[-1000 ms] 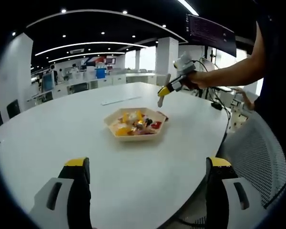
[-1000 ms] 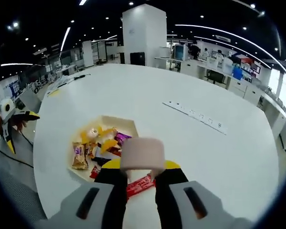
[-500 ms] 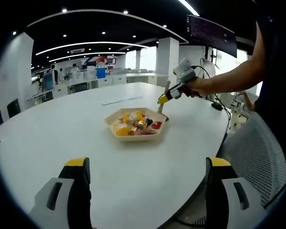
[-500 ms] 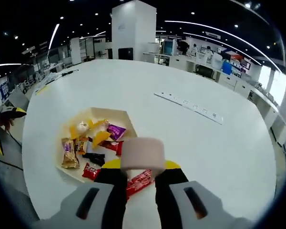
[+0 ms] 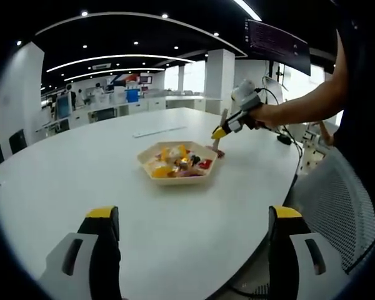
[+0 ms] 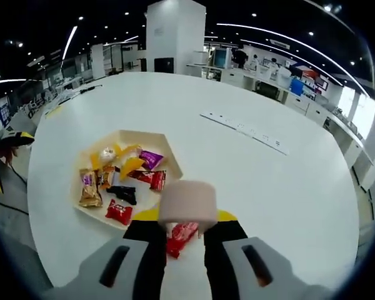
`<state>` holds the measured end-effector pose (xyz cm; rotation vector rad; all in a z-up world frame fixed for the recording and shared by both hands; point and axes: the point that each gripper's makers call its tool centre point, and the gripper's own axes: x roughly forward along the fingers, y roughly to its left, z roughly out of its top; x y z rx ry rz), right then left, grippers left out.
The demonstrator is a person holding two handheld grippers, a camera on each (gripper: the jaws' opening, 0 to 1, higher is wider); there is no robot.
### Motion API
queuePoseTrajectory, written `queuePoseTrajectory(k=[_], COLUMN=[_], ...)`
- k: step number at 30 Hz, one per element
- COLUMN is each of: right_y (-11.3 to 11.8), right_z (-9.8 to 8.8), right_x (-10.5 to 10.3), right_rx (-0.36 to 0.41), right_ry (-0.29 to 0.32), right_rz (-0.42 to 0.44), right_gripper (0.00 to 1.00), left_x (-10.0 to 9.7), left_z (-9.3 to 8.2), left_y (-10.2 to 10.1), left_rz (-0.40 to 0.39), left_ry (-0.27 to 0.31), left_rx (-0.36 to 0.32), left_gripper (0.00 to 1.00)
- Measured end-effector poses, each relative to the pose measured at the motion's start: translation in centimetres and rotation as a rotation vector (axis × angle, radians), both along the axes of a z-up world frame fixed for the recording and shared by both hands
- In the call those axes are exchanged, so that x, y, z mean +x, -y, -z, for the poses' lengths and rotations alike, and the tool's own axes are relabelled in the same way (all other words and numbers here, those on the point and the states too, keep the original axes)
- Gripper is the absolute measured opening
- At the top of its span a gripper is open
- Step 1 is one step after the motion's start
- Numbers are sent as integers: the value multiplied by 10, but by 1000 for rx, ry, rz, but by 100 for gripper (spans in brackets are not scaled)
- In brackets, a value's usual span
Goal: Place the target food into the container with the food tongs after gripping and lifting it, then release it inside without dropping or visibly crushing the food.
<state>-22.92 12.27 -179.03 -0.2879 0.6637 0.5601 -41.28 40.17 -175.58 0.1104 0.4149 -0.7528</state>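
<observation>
A: We start with the table (image 6: 287, 187), white and wide. On it sits the tray (image 6: 167, 150), a shallow hexagon holding assorted wrapped snacks. Where is the target?

B: We take the red packet (image 6: 182, 234) to be the target. It lies on the table just outside the tray's near edge, directly ahead of the right gripper (image 6: 178, 228), partly hidden by the tan tongs (image 6: 187, 203) that gripper is pinching.

A: Its orientation?

B: Its long axis runs diagonally, one end toward the tray, the other toward us. We cannot tell which end is the top.

A: The left gripper (image 5: 194, 250)?

B: Jaws spread wide, holding nothing, well back from the tray.

A: Risks?

B: We judge three. Gripping across the diagonal could let the packet pivot and slip out. Squeezing too hard could crush it. A low carry could catch the tray's rim and knock the packet loose.
</observation>
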Motion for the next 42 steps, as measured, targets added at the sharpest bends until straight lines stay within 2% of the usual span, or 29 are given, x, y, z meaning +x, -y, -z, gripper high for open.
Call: queuePoseTrajectory(k=[7,10,15,19,23,25,27,28,30,42], right_y=[13,7,-2,-2,-1,1,1,1,1,-2], right_z=[2,-1,3,11,11,16,12,13,13,14], right_x=[-1,0,1,2,2,2,3,2,0,-1], right_rx=[22,49,63,54,51,54,78,70,3,17], right_ry=[-23,-16,-43,-59,-57,-73,-66,-72,-56,-76], right_rz=[17,-10,-28,-27,-34,-27,-15,-21,-76,-75], right_gripper=[21,22,21,21,20,21,21,20,17,16], left_x=[0,-1,-1,-1,-1,-2,-2,-2,-2,-2], left_z=[0,1,2,3,3,3,4,5,5,4], left_y=[0,1,0,1,0,1,0,0,1,1], left_rz=[1,3,4,5,4,6,8,8,11,9], left_ry=[-2,-4,-7,-11,-12,-15,-17,-18,-21,-20], left_rx=[3,6,9,10,9,10,11,11,11,0], left_gripper=[95,95,95,94,94,93,93,93,92,95])
